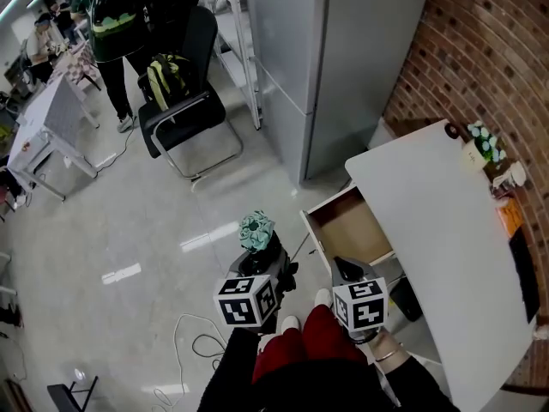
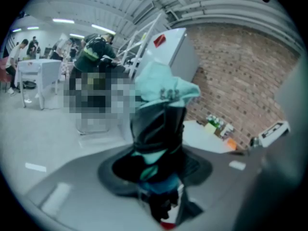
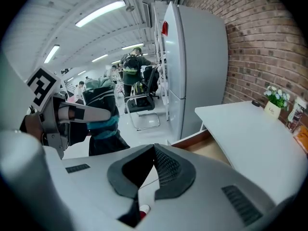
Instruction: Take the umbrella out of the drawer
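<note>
Teal-and-black fabric, folded and strapped: the umbrella (image 2: 159,124) is out of the open drawer (image 1: 350,228), clamped lengthwise in the left gripper (image 1: 260,260) over the floor. It is probably light, with a soft skin over a stiff core; hold it mid-body (not at the loose canopy end). The right gripper (image 3: 154,150) has its jaws together and holds nothing, near the white desk (image 1: 446,256).

Left claw (image 2: 156,152): grey moulded shell, dark pads, pale rectangular patches on each side. Right claw (image 3: 154,149): pale grey shell, dark grey pads with a fine mesh texture, ribbed dark inlays on both flanks, a small red part at the base. Each claw carries a marker cube (image 1: 248,299) faced with black-and-white squares. Clothing: black sleeves (image 1: 410,386), red trousers (image 1: 319,335), white shoes (image 1: 290,324), a thin wristband (image 1: 386,353) on the right.
</note>
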A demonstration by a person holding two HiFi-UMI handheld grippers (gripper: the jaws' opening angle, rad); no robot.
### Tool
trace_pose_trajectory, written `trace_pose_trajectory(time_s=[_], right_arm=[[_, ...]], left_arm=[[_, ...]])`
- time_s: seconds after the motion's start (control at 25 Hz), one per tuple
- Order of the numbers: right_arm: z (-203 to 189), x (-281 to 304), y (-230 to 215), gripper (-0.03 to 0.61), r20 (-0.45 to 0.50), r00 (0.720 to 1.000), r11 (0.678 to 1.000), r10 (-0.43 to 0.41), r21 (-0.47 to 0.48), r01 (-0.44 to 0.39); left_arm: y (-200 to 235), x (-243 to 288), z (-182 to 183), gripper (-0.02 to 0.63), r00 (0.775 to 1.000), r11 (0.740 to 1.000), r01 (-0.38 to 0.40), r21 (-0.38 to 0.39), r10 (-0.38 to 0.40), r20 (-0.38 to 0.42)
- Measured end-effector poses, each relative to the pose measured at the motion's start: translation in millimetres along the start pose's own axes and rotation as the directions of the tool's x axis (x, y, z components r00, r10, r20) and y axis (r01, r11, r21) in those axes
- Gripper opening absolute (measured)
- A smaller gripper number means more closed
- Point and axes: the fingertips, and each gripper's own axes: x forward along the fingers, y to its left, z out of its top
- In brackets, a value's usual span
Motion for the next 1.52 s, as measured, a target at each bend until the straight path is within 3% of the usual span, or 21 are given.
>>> trace_pose_trajectory(time_s=[0.68, 1.12, 1.52], right_arm=[[22, -20, 47, 0.002, 0.106, 0.992, 0.997, 0.064, -0.047, -0.060], [32, -30, 71, 0.002, 0.181, 0.976, 0.992, 0.125, -0.053, -0.118], [43, -44, 78, 0.002, 0.249, 0.960, 0.991, 0.125, -0.076, -0.110]], left_arm=[[52, -71, -27, 0.196, 0.995, 0.995, -0.097, -0.004, 0.097, 0.027], [62, -107, -19, 0.196, 0.989, 0.991, -0.130, 0.028, 0.128, 0.075], [55, -130, -3, 0.196, 0.986, 0.990, -0.125, 0.071, 0.117, 0.116]])
